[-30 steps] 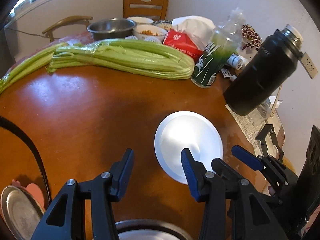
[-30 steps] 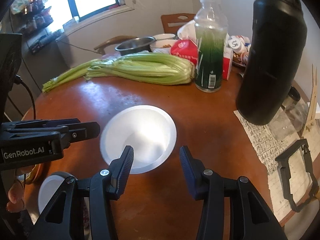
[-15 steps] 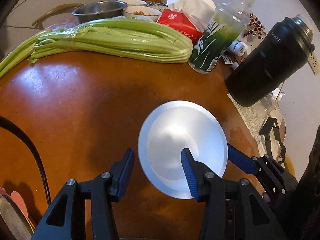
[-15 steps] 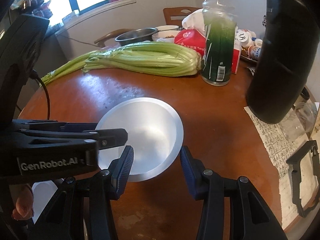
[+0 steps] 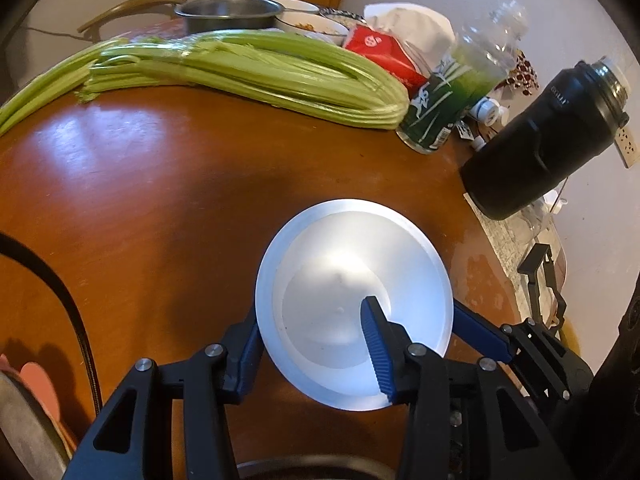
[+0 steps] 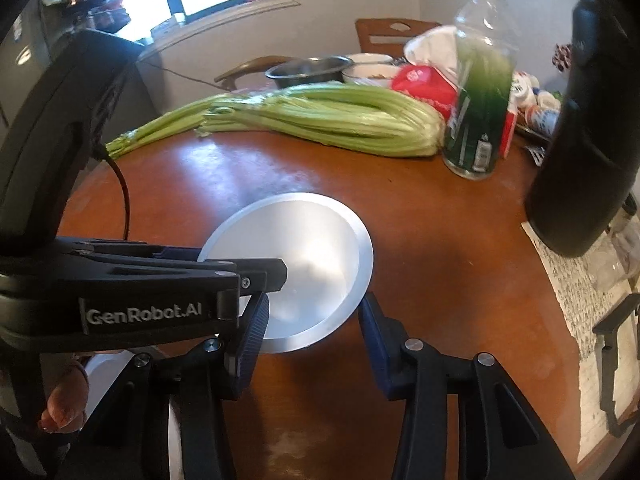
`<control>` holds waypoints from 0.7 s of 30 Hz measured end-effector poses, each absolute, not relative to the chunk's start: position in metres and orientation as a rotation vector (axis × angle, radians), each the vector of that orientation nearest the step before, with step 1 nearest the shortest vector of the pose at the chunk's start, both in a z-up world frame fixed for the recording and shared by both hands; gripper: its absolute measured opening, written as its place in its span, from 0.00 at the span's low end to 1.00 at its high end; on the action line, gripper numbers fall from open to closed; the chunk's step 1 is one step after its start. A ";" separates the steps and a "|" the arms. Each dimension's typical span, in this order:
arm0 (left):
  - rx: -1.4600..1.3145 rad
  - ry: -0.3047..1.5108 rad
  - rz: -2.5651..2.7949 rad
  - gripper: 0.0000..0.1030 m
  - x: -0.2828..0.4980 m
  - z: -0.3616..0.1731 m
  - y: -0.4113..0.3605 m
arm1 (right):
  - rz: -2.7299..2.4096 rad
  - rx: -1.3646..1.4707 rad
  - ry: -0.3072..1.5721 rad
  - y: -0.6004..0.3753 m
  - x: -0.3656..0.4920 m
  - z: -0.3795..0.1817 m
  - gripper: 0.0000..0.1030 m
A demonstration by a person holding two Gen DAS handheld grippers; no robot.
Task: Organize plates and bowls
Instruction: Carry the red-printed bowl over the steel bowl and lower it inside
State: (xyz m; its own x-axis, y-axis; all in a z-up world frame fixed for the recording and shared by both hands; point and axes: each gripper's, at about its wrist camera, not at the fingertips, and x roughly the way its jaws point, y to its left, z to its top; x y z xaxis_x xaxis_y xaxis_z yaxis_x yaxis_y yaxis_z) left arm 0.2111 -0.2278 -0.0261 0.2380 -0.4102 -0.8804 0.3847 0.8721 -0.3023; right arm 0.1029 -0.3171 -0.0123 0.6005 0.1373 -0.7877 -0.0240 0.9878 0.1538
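Plate on surface, straddled at near rim by both grippers: left gripper narrowly parted, gripping nothing evident; right gripper closing, grip unconfirmed.

1. A shallow silver metal plate lies on the round brown wooden table, towards its near edge.
2. The right gripper is closing, one finger over the plate's near rim, the other outside it.
3. The left gripper reaches over the plate from the left edge.
4. Green celery stalks lie along the far edge.
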 end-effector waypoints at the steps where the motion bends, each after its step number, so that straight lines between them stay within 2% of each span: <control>1: -0.028 1.204 -0.540 0.45 0.209 -0.022 -0.224 | 0.098 0.128 0.919 -0.315 0.103 -0.011 0.47; 21: -0.053 1.027 -0.507 0.45 0.154 0.049 -0.166 | 0.209 0.087 0.779 -0.265 0.058 0.058 0.47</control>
State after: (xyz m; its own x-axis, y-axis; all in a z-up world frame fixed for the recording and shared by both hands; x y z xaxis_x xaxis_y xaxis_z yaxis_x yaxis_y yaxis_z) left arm 0.1543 -0.1659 0.0489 0.4133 -0.4272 -0.8041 0.3783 0.8838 -0.2752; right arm 0.0579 -0.2650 0.0578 0.6921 0.2189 -0.6878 -0.1546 0.9758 0.1549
